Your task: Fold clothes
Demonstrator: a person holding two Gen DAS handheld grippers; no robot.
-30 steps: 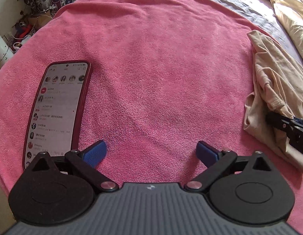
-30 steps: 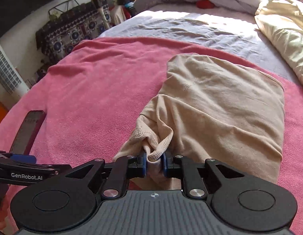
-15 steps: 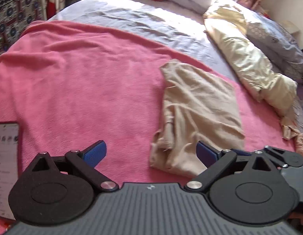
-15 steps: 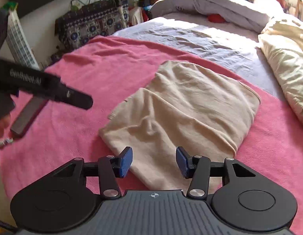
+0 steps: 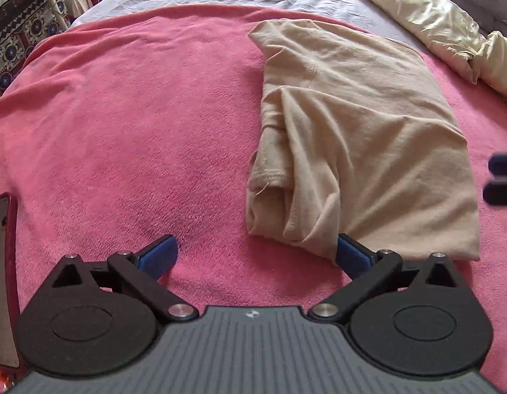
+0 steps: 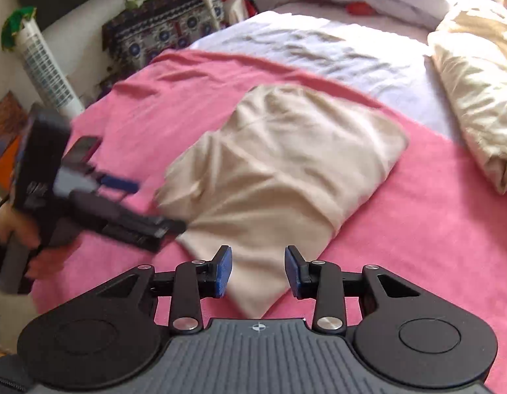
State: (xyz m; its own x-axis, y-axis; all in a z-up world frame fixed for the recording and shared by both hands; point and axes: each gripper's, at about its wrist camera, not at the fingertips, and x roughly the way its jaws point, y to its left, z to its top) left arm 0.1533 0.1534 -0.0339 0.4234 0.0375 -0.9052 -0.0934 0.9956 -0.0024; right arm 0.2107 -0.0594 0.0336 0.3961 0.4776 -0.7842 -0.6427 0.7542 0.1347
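Beige shirt (image 5: pixel 361 138), folded into a long bundle, lies on a pink blanket (image 5: pixel 138 124), its long axis running away from both cameras. Left gripper (image 5: pixel 253 256) and right gripper (image 6: pixel 258 271) both hang empty at its near end, fingers spread apart.

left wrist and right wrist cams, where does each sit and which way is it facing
Left wrist: rides the left gripper, low over the pink blanket, facing up the bed at the beige shirt; its own open jaws show, phone at left.
Right wrist: rides the right gripper, facing the shirt's near corner; its open jaws show, plus the left gripper and hand.
Shared: shirt, blanket, cream pillow, phone.
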